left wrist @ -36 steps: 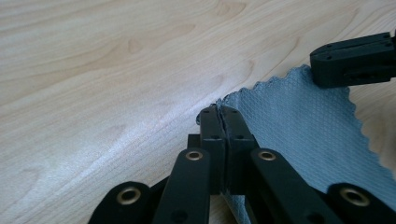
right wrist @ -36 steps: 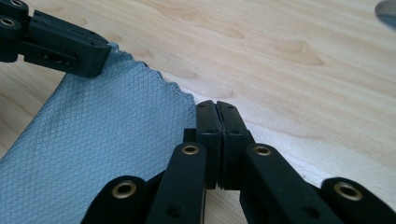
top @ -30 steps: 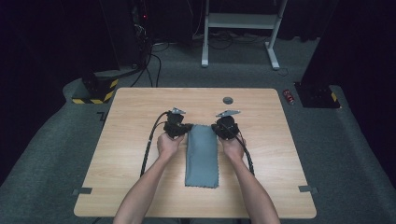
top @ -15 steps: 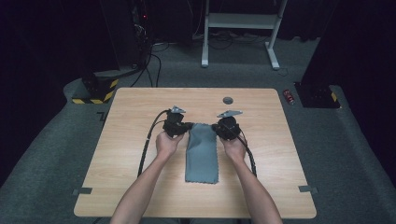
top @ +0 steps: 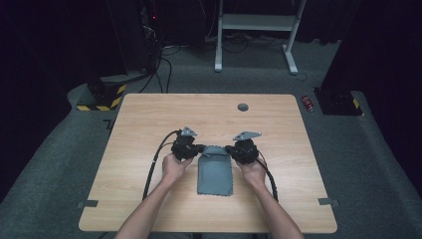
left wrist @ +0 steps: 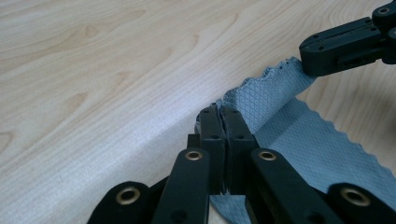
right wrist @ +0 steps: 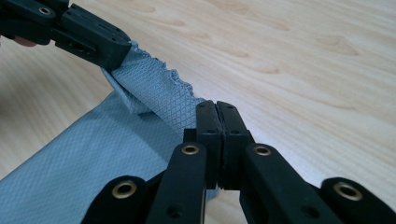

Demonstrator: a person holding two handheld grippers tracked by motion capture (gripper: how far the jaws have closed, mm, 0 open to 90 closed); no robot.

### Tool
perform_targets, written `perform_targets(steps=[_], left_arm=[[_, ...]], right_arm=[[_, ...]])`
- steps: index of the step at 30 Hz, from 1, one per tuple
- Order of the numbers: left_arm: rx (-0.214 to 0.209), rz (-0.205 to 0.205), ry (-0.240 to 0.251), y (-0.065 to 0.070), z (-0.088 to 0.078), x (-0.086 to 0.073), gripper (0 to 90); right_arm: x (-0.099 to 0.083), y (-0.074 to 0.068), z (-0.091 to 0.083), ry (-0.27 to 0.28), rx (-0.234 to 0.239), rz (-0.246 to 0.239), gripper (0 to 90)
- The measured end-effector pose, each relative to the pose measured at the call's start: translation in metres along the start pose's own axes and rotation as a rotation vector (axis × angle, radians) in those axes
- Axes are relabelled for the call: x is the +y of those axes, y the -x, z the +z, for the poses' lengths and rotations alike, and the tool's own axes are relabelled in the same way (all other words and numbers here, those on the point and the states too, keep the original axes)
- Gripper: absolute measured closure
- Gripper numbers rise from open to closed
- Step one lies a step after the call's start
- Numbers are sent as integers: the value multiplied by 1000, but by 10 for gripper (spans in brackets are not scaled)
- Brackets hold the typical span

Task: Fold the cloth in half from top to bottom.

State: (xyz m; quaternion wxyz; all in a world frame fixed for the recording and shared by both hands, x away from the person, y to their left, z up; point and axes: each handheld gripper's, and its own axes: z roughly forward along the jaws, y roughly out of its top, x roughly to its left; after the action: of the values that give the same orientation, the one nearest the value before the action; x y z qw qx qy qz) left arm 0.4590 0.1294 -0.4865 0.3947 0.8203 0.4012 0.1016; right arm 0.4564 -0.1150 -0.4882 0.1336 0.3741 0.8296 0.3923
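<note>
Cloth point(top: 214, 172), a grey-blue waffle-textured piece folded into a narrow strip, lies lengthwise near the middle of the wooden counter point(top: 149, 124), between the two hands. The left gripper point(top: 195, 149) pinches the far left corner and the right gripper point(top: 234, 149) the far right corner; in both gripper views the fingers are closed tight on the fabric, and the far edge is lifted and curled a little toward the near side while the rest lies flat. This looks like the start of another fold, bringing the far end over toward the near end. The next move would call for lifting both corners evenly, carrying them toward the person and setting the scalloped far edge square on the near edge without dragging the lower layer. Bare counter lies on every side; a small dark disc point(top: 243, 107) sits well beyond the cloth toward the far edge, out of the way, and the trailing cables hang off to either side.
</note>
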Motion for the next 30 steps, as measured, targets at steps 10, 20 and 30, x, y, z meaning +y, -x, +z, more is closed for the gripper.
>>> perform_targets(steps=[10,20,30], left_arm=[[-9,23,8,10,-6,-9,888],[-27,18,32,14,-15,-15,888],[-35,26,29,20,-18,-24,888]], right_arm=[[-11,-8,-8,2,12,-15,890],[-14,-14,-16,13,22,-32,890],[-22,-21,-19,9,36,-45,890]])
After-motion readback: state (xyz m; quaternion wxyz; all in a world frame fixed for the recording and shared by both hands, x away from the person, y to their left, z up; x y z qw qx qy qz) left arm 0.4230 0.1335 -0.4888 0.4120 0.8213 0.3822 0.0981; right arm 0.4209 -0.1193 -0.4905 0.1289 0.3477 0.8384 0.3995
